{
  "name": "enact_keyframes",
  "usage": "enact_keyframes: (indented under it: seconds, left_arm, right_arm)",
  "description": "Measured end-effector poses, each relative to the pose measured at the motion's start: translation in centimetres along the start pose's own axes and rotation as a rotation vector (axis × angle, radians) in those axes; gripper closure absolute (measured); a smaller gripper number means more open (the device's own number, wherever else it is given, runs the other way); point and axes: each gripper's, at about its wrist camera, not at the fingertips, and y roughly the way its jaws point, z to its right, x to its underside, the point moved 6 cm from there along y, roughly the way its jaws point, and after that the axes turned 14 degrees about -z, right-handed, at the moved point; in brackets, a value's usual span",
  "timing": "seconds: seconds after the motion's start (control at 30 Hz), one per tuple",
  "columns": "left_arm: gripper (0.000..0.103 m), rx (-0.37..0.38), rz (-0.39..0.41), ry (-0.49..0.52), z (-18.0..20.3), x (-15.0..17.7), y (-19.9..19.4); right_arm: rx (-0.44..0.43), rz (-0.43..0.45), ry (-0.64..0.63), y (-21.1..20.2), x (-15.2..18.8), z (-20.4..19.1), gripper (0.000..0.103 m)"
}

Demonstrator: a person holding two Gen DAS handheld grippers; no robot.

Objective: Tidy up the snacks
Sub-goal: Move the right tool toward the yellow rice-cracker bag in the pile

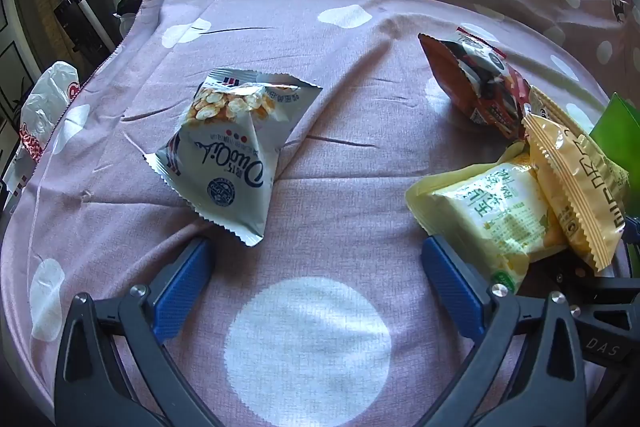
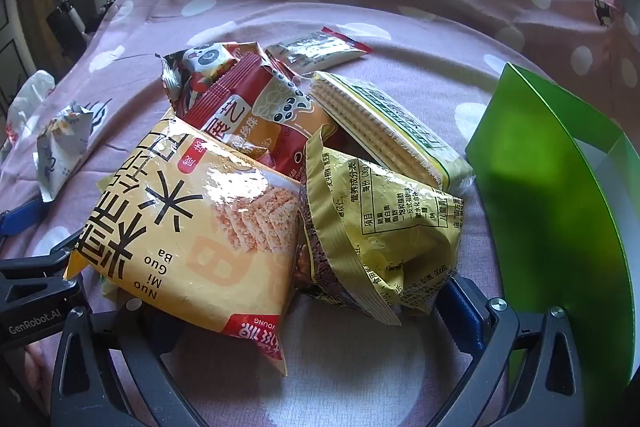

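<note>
Snack pile (image 2: 256,195) and green box (image 2: 552,195) crowd the right; bedspread (image 1: 340,155) leftward lies open.

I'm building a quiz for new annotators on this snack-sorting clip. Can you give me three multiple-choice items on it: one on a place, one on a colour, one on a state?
1. Where does the white DuoQi packet lie?
A. alone on the pink spotted bedspread, apart from the pile
B. inside the box
C. under the wafer pack

2. What colour is the open cardboard box beside the snack pile?
A. blue
B. green
C. black

3. How does the left gripper stand?
A. shut on a packet
B. shut on nothing
C. open, with only bedspread between its fingers

Answers:
1 A, bare cloth surrounds it in the left wrist view.
2 B, its flap is bright green.
3 C, the blue pads stand wide apart.
</note>
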Motion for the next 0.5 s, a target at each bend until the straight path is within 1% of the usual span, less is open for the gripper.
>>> enact_keyframes:
  seconds: [0.03, 0.13, 0.3, 0.5]
  left_arm:
    - [0.000, -0.001, 0.000, 0.001, 0.0, 0.0, 0.0]
    - [0.000, 0.000, -0.001, 0.001, 0.0, -0.1, 0.0]
    - [0.000, 0.012, -0.030, -0.008, -0.2, -0.2, 0.0]
    - [0.002, 0.020, -0.033, -0.025, -0.4, 0.2, -1.1]
  right_arm:
    - [0.012, -0.005, -0.004, 0.0, 0.0, 0.0, 0.000]
    - [0.007, -0.007, -0.003, 0.0, 0.0, 0.0, 0.001]
    - [0.009, -0.006, -0.003, 0.0, 0.0, 0.0, 0.001]
    - [0.019, -0.021, -0.010, -0.1, -0.1, -0.1, 0.001]
